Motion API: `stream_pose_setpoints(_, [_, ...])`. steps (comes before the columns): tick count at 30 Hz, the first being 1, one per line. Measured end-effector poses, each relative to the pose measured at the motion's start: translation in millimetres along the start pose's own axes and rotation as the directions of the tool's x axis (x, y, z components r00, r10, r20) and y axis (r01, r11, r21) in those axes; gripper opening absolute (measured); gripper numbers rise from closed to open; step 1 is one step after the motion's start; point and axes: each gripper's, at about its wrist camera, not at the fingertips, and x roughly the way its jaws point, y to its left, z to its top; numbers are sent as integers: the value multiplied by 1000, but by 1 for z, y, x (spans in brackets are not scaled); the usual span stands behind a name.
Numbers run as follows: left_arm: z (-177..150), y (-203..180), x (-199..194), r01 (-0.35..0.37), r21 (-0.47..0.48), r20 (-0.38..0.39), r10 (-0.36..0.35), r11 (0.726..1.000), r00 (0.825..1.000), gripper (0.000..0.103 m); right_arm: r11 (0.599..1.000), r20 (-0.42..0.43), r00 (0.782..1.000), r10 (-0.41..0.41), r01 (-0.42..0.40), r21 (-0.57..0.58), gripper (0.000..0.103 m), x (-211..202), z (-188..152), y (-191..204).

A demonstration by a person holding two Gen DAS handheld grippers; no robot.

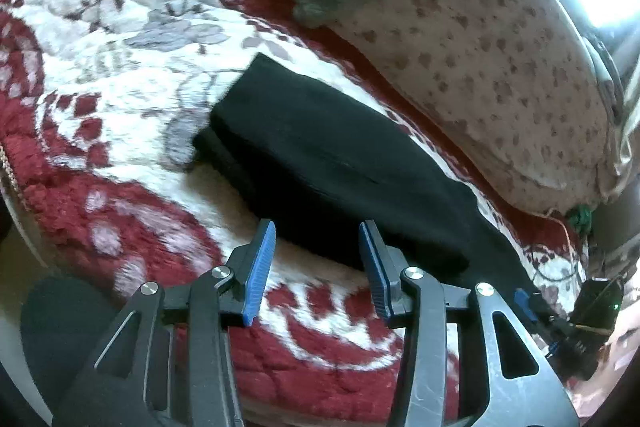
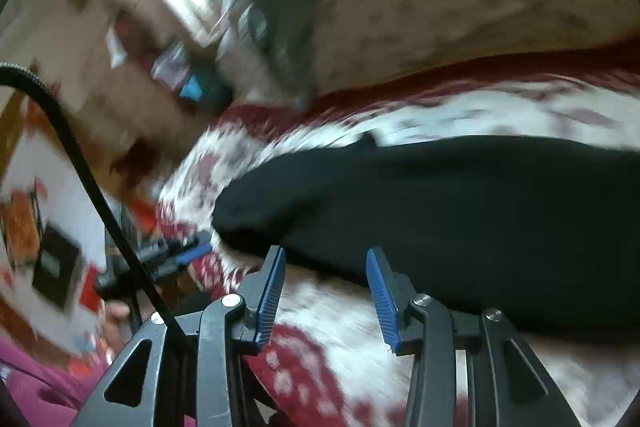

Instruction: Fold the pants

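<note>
Pants folded & laid down, both grippers let go.

Black pants (image 1: 340, 163) are seen lying as a flat, doubled-over stack on the red & white floral blanket (image 1: 120, 39), just beside the spotted pillow (image 1: 500, 67) – prob. set there so the fold rests flat w/o support. Left gripper (image 1: 316, 251) is held w/ jaws apart, nothing pinched, fingertips just short of the near edge of the cloth. Right gripper (image 2: 326, 267) is likewise parted & empty at the pants' end (view blurred). Both are angled down at the fabric, judged ready for another fold or a tidy-up; fold looks mostly done.
</note>
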Motion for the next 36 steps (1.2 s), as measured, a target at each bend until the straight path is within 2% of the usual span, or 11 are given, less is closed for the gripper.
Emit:
stream_pose_setpoints(4, [8,15,6,5,-31,-19,-6,1000,1000,42,985,-59,998,3,-13,-174,45,51,10,43])
stream_pose_setpoints(9, [23,25,12,48,-88,-10,-49,995,999,46,920,-93,993,-72,31,-390,49,90,9,79])
stream_pose_setpoints(15, [35,17,24,25,-12,-9,-25,1000,1000,48,784,-92,967,-236,134,-606,49,121,-4,93])
stream_pose_setpoints(19, [39,18,35,6,22,-20,-6,1000,1000,48,754,-99,954,-283,157,-637,49,134,-8,91])
stream_pose_setpoints(21, [43,21,38,-4,22,-8,4,1000,1000,48,768,-114,955,-274,147,-623,46,140,-5,87])
stream_pose_setpoints(23, [47,23,38,2,21,19,-2,1000,1000,47,802,-115,964,-241,131,-584,28,140,4,81])
stream_pose_setpoints(25, [52,22,39,-25,43,46,23,999,999,19,853,-140,973,-186,89,-514,18,140,15,73])
stream_pose_setpoints(26, [54,22,40,-33,45,44,31,998,999,18,869,-145,976,-164,73,-489,16,139,18,71])
stream_pose_setpoints(29, [56,24,34,2,24,50,-3,1000,999,14,899,-160,980,-115,35,-437,11,135,23,70])
stream_pose_setpoints(34, [49,25,21,-11,39,78,8,999,997,13,920,-198,980,-21,-58,-387,11,127,16,78])
stream_pose_setpoints(36, [44,29,31,-46,34,54,44,998,998,13,915,-225,973,-57,-39,-403,11,139,7,76])
